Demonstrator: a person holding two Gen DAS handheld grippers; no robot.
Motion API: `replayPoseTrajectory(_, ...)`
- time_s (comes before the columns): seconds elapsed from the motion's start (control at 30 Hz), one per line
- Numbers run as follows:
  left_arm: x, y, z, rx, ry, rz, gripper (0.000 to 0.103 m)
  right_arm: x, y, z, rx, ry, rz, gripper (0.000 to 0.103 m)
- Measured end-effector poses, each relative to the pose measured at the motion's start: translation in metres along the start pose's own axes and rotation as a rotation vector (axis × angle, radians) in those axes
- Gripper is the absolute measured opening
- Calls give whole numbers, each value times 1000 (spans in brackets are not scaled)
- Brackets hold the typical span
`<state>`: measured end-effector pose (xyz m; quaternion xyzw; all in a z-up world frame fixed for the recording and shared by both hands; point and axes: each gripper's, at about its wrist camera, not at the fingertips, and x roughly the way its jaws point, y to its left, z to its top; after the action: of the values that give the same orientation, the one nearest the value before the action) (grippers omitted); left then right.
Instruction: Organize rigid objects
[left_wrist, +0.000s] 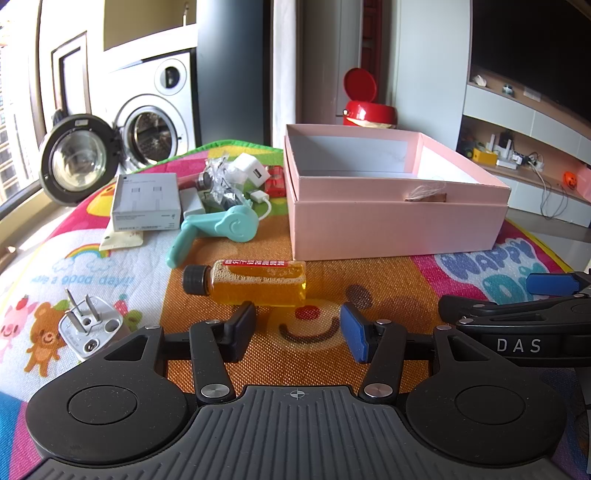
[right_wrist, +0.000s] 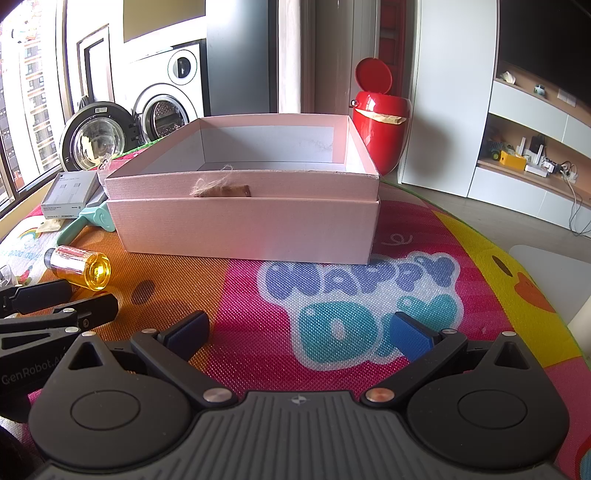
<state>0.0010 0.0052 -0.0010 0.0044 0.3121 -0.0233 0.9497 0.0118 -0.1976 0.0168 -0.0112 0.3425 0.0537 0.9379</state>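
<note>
An open pink box (left_wrist: 388, 229) (right_wrist: 243, 229) stands on the colourful mat, with nothing visible inside. Left of it lies a pile: a white carton (left_wrist: 146, 201), a teal handled tool (left_wrist: 218, 229), a white charger cube (left_wrist: 253, 170), and a small red item (left_wrist: 275, 181). An amber bottle (left_wrist: 247, 282) (right_wrist: 79, 267) with a black cap lies on its side just beyond my left gripper (left_wrist: 297, 332), which is open and holds nothing. A white wall plug (left_wrist: 88, 328) rests at the near left. My right gripper (right_wrist: 299, 332) is open above the mat, right of the bottle.
A red bin (right_wrist: 380, 122) with its lid up stands behind the box. A washing machine with its door (left_wrist: 74, 158) swung open is at the back left. Shelves with small items (right_wrist: 524, 155) line the right wall. The mat (right_wrist: 369, 295) drops off at the right.
</note>
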Motion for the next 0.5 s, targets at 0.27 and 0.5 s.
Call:
replayPoseTrajectory(0.27,-3,-1,3,6,0,5,57,0,0,0,0,0,0,103)
replayPoseTrajectory(0.5,-3,-1,3,6,0,5,57,0,0,0,0,0,0,103)
